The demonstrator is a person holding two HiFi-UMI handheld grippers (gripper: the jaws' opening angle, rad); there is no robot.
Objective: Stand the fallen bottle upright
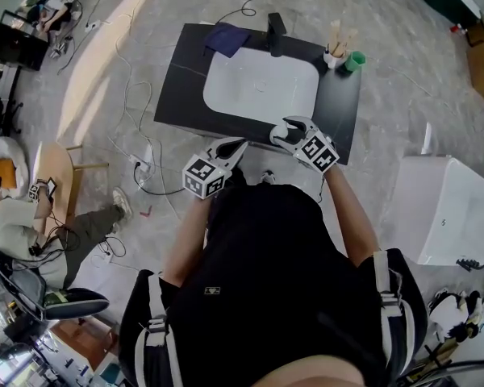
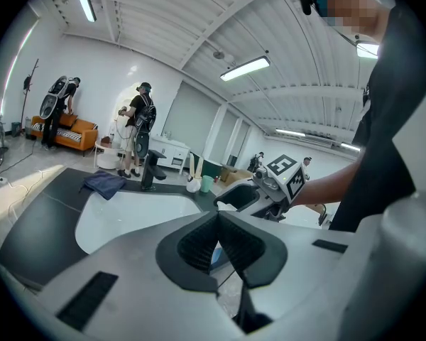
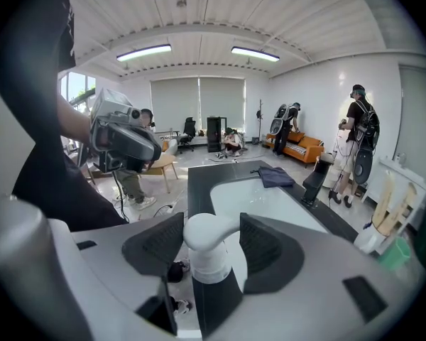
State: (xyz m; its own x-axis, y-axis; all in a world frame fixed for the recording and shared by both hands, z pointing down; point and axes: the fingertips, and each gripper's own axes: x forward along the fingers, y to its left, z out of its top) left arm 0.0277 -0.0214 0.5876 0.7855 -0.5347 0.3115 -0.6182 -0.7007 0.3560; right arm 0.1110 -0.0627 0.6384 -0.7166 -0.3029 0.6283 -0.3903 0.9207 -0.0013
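Bottle (image 3: 208, 241): 1 item with a white rounded pump head, a white collar and a dark body. It sits between the jaws of the right gripper (image 1: 284, 133), head at the pads and body running back toward the camera. Both ribbed pads press on the pump head, the left pad on its dome and the right pad on its spout. It is held at the near edge of the tabletop (image 1: 339, 107), clear of the surface, with floor and a shoe (image 3: 174, 270) showing below it. Its lean relative to the tabletop cannot be read.

Right gripper: pinching the bottle, and pointed across the tabletop toward the basin.

Left gripper (image 1: 239, 143): jaws pressed together with nothing between them. It is just beside the right gripper, at the same near edge.

Tabletop: 1, black and rectangular.

Sink basin (image 1: 262, 87): 1, white, set into the middle of the tabletop.

Faucet (image 1: 276, 32): 1, black, at the far edge behind the basin.

Cloth (image 1: 226, 37): 1, dark blue, crumpled at the far left corner of the basin.

White cup (image 1: 333, 56): 1, holding pale sticks, at the far right corner.

Green cup (image 1: 354, 60): 1, just beside the white cup.
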